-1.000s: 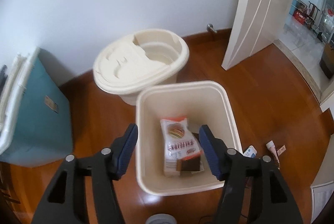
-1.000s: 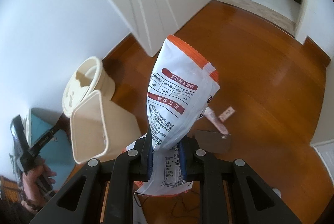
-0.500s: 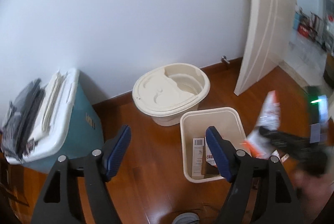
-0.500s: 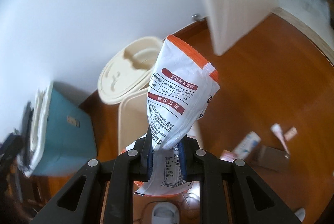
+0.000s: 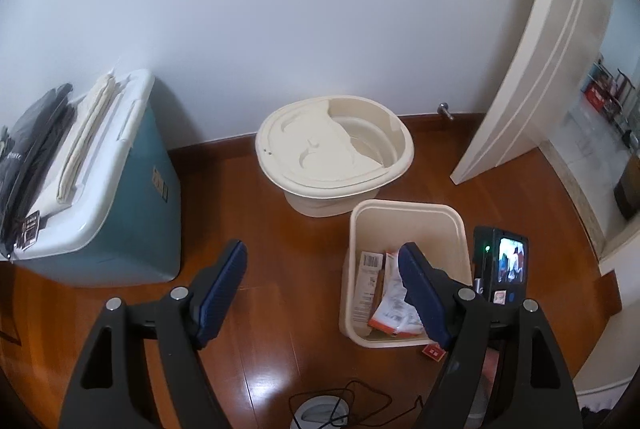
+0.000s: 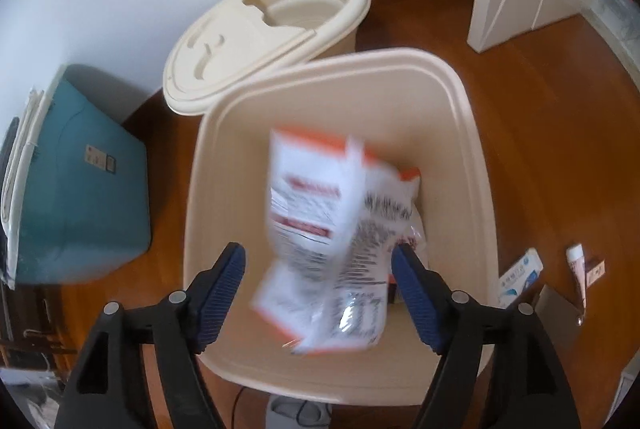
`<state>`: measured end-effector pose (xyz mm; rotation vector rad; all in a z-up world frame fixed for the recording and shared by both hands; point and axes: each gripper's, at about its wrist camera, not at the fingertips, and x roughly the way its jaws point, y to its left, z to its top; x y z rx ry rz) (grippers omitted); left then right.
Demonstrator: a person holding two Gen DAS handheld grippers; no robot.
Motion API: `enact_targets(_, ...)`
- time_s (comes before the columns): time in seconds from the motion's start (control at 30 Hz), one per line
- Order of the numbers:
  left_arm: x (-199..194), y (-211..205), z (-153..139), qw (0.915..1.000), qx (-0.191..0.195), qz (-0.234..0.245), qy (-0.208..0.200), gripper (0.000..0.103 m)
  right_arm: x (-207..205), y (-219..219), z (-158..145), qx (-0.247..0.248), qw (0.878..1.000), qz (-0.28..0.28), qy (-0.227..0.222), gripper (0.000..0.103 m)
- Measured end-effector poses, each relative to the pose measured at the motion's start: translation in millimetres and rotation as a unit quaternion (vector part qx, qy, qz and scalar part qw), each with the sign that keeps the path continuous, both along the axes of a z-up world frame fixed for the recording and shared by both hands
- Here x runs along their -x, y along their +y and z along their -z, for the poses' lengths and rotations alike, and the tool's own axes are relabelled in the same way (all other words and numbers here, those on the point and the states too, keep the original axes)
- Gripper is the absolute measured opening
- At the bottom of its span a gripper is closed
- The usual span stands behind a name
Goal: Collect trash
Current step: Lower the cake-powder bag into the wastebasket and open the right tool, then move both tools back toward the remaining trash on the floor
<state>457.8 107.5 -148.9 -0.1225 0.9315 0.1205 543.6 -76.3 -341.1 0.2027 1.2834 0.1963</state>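
Observation:
A cream square trash bin [image 6: 472,157] stands on the wood floor; it also shows in the left wrist view [image 5: 404,209]. My right gripper [image 6: 320,289] is open right above the bin's mouth. A white and orange food bag [image 6: 320,205] is blurred, falling loose into the bin over other wrappers [image 6: 384,269]. My left gripper [image 5: 324,293] is open and empty, held high to the left of the bin. Wrappers [image 5: 392,309] lie inside the bin. The right gripper's camera back [image 5: 500,261] shows at the bin's right side.
A round cream bucket with a lid [image 5: 332,157] stands behind the bin. A teal storage box [image 5: 120,197] is at the left. A blue and white box [image 6: 520,277], a small tube [image 6: 578,269] and a brown card [image 6: 560,317] lie on the floor at the right. A white door [image 5: 532,69] stands open.
My right gripper moved over the bin and opened; the bag left its fingers and is dropping in. My left gripper rose and drew back to the left.

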Motion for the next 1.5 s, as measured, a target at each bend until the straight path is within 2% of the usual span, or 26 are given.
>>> enact_targets(0.13,-0.5,-9.7,1.0,1.0000,-0.001,0.003,0.000,0.078,8.3,-13.8,-23.8,-0.020,1.000,-0.014,-0.008,0.078)
enact_targets(0.2,1.8,-18.7,2.3,0.9999,-0.005,0.016,-0.004,0.078,19.9,-32.5,-46.5,-0.027,0.999,-0.032,-0.022,0.078)
enact_targets(0.27,2.0,-30.7,6.7,0.9995,-0.005,0.030,0.000,0.078,36.1,-64.1,-67.3,-0.014,0.998,-0.047,-0.042,0.081)
enact_targets(0.3,1.7,-42.6,11.1,0.9989,-0.004,0.045,0.008,0.078,45.7,-85.6,-74.0,-0.001,0.997,-0.050,-0.051,0.091)
enact_targets(0.33,1.1,-51.0,13.0,0.9985,-0.002,0.053,0.011,0.078,56.7,-111.8,-76.8,0.018,0.997,-0.052,-0.062,0.096)
enact_targets(0.37,0.0,-67.1,17.5,0.9975,-0.002,0.068,0.018,0.078,66.6,-136.3,-74.8,0.039,0.995,-0.056,-0.068,0.100)
enact_targets(0.4,-0.4,-87.5,23.2,0.9954,-0.003,0.092,0.026,0.078,73.7,-155.9,-69.9,0.052,0.995,-0.059,-0.067,0.100)
enact_targets(0.47,0.6,-119.8,32.4,0.9917,-0.007,0.125,0.030,0.078,89.0,-204.2,-48.0,0.077,0.995,-0.048,-0.039,0.100)
enact_targets(0.5,0.8,-135.6,37.5,0.9898,-0.013,0.138,0.032,0.078,98.6,-227.1,-30.9,0.105,0.993,-0.053,-0.029,0.100)
enact_targets(0.57,1.2,-171.4,52.2,0.9852,-0.014,0.167,0.033,0.078,113.5,-247.1,-2.1,0.143,0.985,-0.095,-0.020,0.100)
enact_targets(0.63,0.6,-203.1,69.9,0.9825,-0.012,0.183,0.033,0.078,130.1,-262.7,41.4,0.196,0.968,-0.154,0.001,0.100)
enact_targets(0.8,-6.7,-260.7,116.9,0.9796,-0.006,0.196,0.044,0.078,151.4,-279.1,144.0,0.245,0.930,-0.267,0.060,0.100)
enact_targets(0.9,-10.6,-281.9,150.7,0.9810,0.018,0.184,0.058,0.078,150.9,-272.3,182.8,0.251,0.909,-0.327,0.059,0.100)
enact_targets(1.0,-11.3,-292.5,187.1,0.9813,0.011,0.176,0.077,0.078,145.0,-258.8,208.5,0.274,0.882,-0.381,0.039,0.100)
enact_targets(1.03,-11.5,-292.9,198.6,0.9812,0.010,0.172,0.087,0.078,143.0,-255.9,218.2,0.272,0.877,-0.394,0.040,0.100)
enact_targets(1.17,-10.3,-289.5,231.0,0.9808,-0.008,0.161,0.110,0.078,133.1,-255.7,247.7,0.254,0.878,-0.401,0.063,0.098)
enact_targets(1.2,-9.4,-289.6,235.5,0.9807,-0.018,0.161,0.110,0.078,130.9,-257.7,253.3,0.254,0.879,-0.399,0.065,0.100)
enact_targets(1.3,-5.6,-293.6,241.8,0.9794,-0.024,0.168,0.109,0.078,126.3,-263.9,259.2,0.274,0.874,-0.400,0.037,0.103)
enact_targets(1.37,-2.5,-298.0,243.6,0.9784,-0.027,0.175,0.106,0.078,116.8,-273.8,259.5,0.273,0.879,-0.389,0.034,0.099)
enact_targets(1.43,2.4,-303.9,244.4,0.9773,-0.025,0.182,0.105,0.078,107.7,-283.3,262.9,0.268,0.888,-0.371,0.052,0.060)
enact_targets(1.47,2.5,-305.0,244.5,0.9767,-0.026,0.185,0.105,0.078,101.7,-289.8,261.9,0.247,0.899,-0.356,0.059,0.055)
enact_targets(1.5,3.8,-308.1,245.4,0.9759,-0.027,0.189,0.106,0.078,97.2,-295.0,261.3,0.241,0.906,-0.342,0.059,0.050)
